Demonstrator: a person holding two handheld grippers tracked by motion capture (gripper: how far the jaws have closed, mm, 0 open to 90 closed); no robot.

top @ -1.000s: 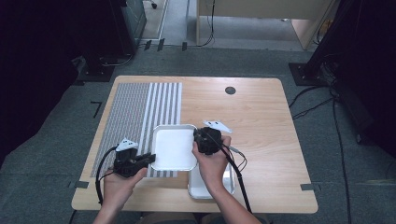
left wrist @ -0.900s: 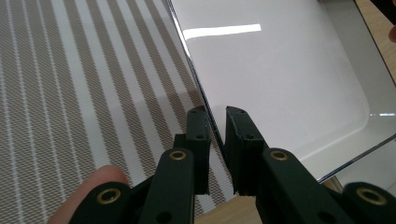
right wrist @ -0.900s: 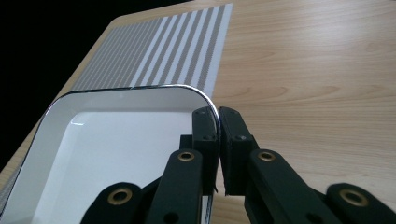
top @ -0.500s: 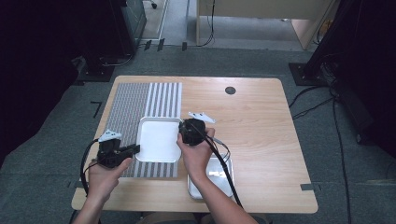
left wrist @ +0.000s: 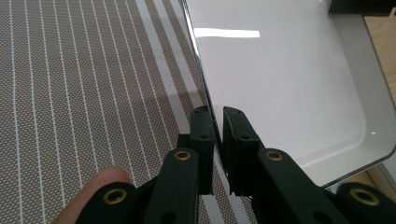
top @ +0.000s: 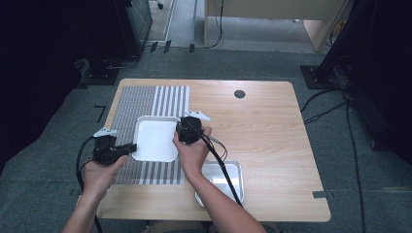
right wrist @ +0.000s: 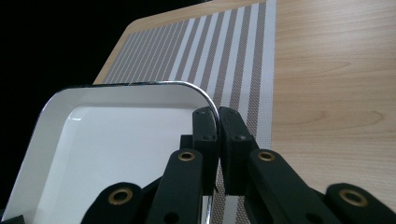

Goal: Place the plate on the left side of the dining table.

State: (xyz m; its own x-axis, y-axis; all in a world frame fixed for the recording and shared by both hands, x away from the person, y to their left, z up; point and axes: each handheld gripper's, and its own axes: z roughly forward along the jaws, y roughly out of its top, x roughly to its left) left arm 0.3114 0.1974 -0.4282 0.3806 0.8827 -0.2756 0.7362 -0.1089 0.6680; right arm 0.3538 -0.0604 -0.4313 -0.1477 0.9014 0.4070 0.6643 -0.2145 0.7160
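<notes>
A white rectangular tray (top: 155, 138) is held over the striped placemat (top: 145, 99) by both grippers. My left gripper (top: 132, 146) is shut on the tray's left rim. In the left gripper view, the black jaws (left wrist: 218, 112) pinch the thin edge of the tray (left wrist: 289, 84) above the placemat (left wrist: 93, 84). My right gripper (top: 180, 132) is shut on the opposite rim. In the right gripper view, its jaws (right wrist: 218, 112) clamp the tray (right wrist: 116, 135) near a rounded corner. The tray holds nothing.
A shiny metal tray (top: 228, 174) lies on the wooden table (top: 262, 126) near the front edge, partly under the right forearm. A dark round grommet (top: 239, 93) sits at the back of the table. Cables trail from both grippers.
Both hands have carried the white tray left and away from the front edge, onto the placemat. The metal tray beneath it has come into view.
</notes>
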